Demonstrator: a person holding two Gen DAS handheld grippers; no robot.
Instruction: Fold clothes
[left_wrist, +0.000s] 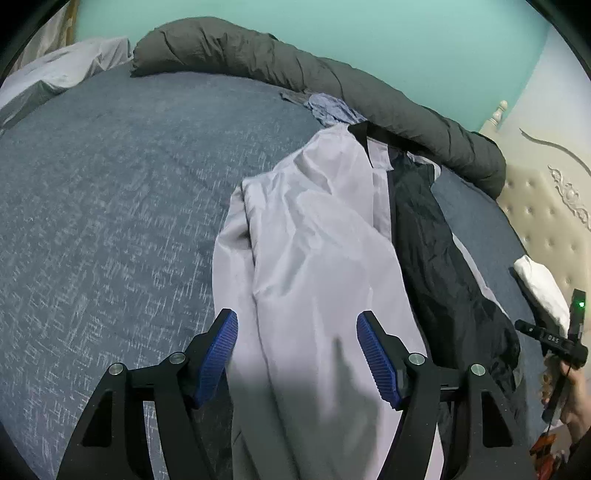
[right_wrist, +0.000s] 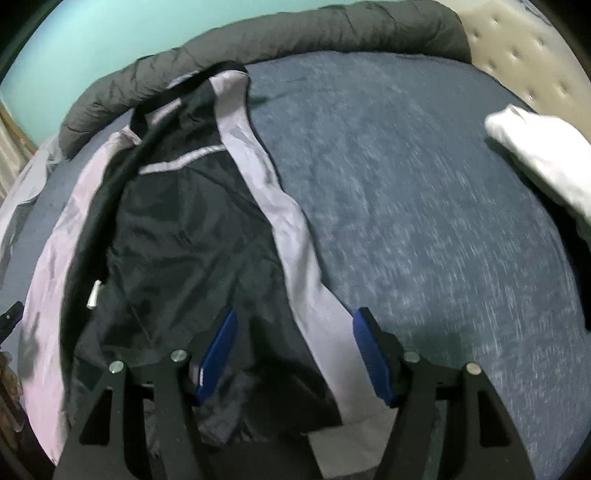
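Where the bed carries its blue-grey cover, the far left edge shows a pale crumpled sheet against the turquoise wall. A dark grey rolled duvet runs along the far side of the bed towards the padded headboard. A small blue garment lies just beside that roll. The jacket (lilac shell, black lining) lies lengthwise on the bed right of centre, opened out, its collar end towards the duvet. The left gripper hangs over the lilac panel, fingers spread wide and holding nothing; contact with the cloth cannot be told. Further right, a folded white item sits near the headboard, and a hand grips a black handle at the frame edge.

In the right wrist view, the black lining fills the left half, with a lilac strip running down its right border. The right gripper sits above that strip near the hem, fingers wide apart and empty. The white item lies at far right, well apart from the jacket.
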